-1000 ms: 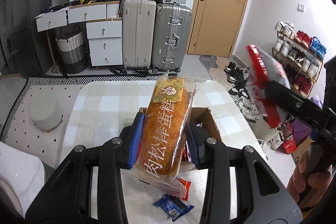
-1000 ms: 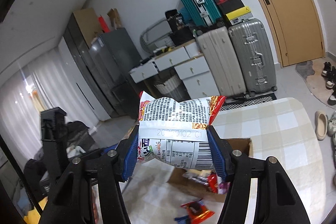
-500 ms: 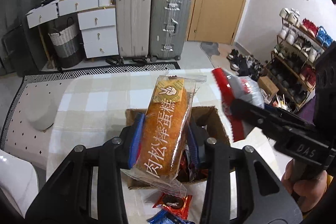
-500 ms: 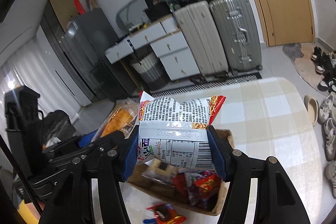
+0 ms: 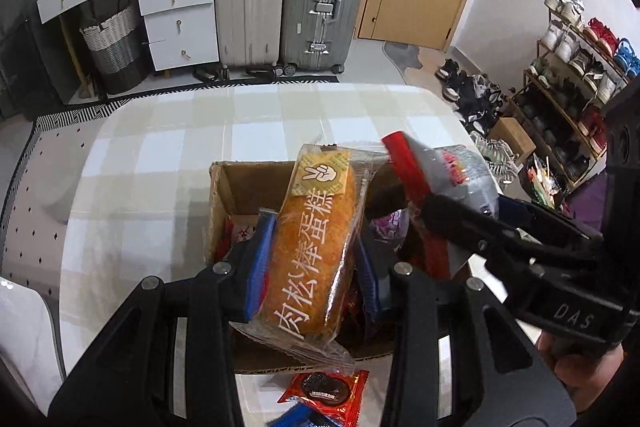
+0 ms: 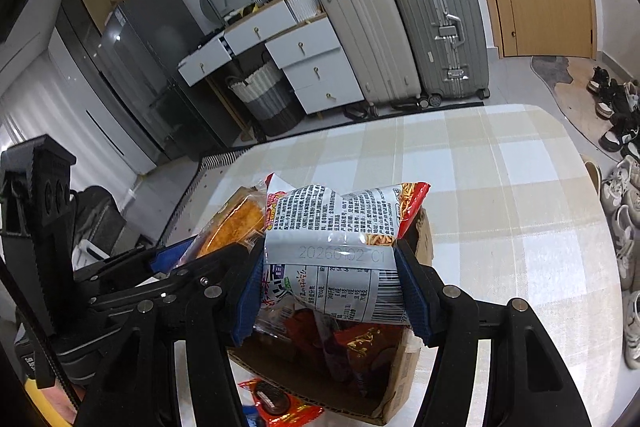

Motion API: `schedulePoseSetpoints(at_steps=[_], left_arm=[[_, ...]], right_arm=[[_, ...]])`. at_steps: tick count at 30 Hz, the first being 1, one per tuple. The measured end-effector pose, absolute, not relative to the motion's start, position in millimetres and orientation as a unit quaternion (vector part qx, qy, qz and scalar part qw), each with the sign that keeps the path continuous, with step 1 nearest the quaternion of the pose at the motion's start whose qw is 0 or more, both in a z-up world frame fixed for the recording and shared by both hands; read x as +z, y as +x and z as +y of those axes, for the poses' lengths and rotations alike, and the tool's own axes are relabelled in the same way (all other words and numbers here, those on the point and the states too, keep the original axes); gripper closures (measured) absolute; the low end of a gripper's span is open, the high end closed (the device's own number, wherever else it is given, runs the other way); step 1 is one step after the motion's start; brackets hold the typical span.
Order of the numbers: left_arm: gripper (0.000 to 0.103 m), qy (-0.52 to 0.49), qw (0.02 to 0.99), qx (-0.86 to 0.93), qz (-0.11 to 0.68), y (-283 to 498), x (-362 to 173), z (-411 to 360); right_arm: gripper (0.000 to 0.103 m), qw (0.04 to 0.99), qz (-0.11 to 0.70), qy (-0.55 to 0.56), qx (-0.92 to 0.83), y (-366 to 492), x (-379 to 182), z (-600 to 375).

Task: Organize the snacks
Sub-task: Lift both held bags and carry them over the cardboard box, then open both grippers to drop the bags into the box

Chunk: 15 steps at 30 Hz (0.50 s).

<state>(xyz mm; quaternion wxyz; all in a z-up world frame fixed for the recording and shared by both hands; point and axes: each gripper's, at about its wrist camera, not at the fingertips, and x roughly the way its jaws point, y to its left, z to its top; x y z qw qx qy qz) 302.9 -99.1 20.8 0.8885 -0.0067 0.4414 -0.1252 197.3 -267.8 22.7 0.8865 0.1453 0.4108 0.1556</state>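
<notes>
We are holding both packets over the cardboard box (image 5: pixel 244 183): left gripper (image 5: pixel 314 263) pinching the cake stick (image 5: pixel 312 255), right gripper (image 6: pixel 330 287) pinching the noodle bag (image 6: pixel 340 247). Box partly filled; near-side cookie packets (image 5: pixel 324 389) are waiting.

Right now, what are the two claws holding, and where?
Left claw pinches the wrapped cake across its middle. Right claw squeezes the noodle snack bag by its sides.
</notes>
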Motion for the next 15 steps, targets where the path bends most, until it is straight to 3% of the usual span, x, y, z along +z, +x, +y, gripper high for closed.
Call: schedulePoseSetpoints(at_steps=[15], left_arm=[[0.067, -0.026, 0.889, -0.122, 0.440, 303.3, 14.8, -79.2]], right_arm=[[0.042, 0.873, 0.431, 0.161, 0.161, 203.3, 10.5, -261.6]])
